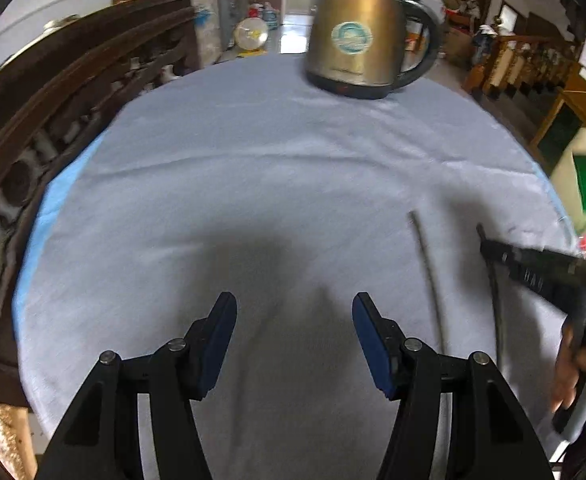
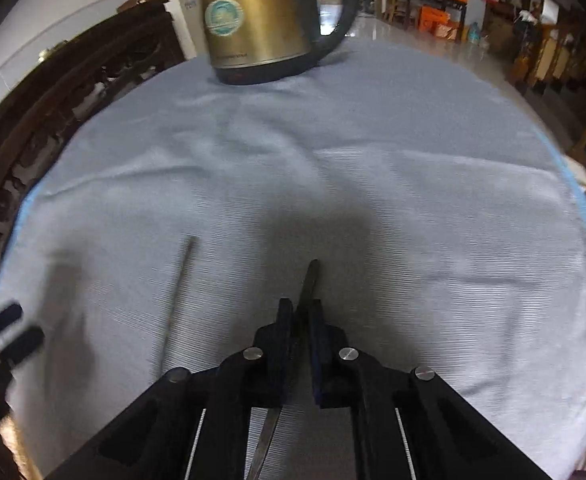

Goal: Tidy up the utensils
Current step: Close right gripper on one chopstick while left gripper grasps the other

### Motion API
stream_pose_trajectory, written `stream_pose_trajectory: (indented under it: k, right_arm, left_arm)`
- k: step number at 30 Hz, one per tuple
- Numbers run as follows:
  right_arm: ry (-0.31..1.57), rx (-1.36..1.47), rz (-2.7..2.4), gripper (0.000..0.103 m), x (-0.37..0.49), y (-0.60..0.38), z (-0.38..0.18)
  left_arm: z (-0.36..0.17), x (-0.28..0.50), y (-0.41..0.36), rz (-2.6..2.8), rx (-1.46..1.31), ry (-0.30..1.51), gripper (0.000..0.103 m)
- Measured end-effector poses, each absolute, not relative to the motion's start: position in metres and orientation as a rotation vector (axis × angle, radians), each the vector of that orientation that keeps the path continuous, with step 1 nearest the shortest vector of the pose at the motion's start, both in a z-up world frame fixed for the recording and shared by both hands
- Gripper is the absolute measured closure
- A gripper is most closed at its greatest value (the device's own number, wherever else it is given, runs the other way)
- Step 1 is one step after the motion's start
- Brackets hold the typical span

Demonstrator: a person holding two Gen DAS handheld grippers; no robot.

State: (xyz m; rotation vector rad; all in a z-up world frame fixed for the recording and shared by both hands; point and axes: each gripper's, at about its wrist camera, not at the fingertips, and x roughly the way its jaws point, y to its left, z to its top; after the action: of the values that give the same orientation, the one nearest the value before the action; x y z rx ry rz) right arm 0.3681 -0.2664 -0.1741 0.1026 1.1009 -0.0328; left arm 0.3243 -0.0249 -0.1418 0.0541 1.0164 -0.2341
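Observation:
My right gripper [image 2: 301,308] is shut on a dark metal utensil [image 2: 308,280] whose handle tip sticks out ahead of the fingers and whose shiny lower part [image 2: 265,444] shows below them, just above the cloth. A second thin metal utensil [image 2: 177,300] lies on the cloth to its left; it also shows in the left wrist view [image 1: 429,272]. My left gripper [image 1: 295,312] is open and empty over the cloth, left of that lying utensil. The right gripper [image 1: 489,252] with its held utensil [image 1: 495,300] shows at the right of the left wrist view.
A brass electric kettle [image 1: 357,28] with a black handle stands at the far side of the round table covered by a light blue cloth [image 1: 253,160]. A dark carved wooden chair back [image 1: 53,100] runs along the left edge. Furniture and a staircase stand beyond on the right.

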Motion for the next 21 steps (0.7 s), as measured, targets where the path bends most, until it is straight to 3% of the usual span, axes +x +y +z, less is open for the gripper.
stream_pose_trajectory:
  k: [13,19,21]
  right_arm:
    - [1.137,0.269,0.020,0.094,0.361,-0.314,-0.174]
    - [1.152,0.264,0.031,0.093,0.362,-0.313,-0.175]
    - [1.161,0.249,0.024,0.092,0.363,-0.310,-0.174]
  left_arm:
    - [-0.165,0.374,-0.127,-0.431,0.125,1.162,0.042]
    - [-0.175,0.377,-0.134,-0.437,0.148,1.159,0.068]
    - [-0.175,0.380,-0.133,-0.443,0.146,1.149,0.090]
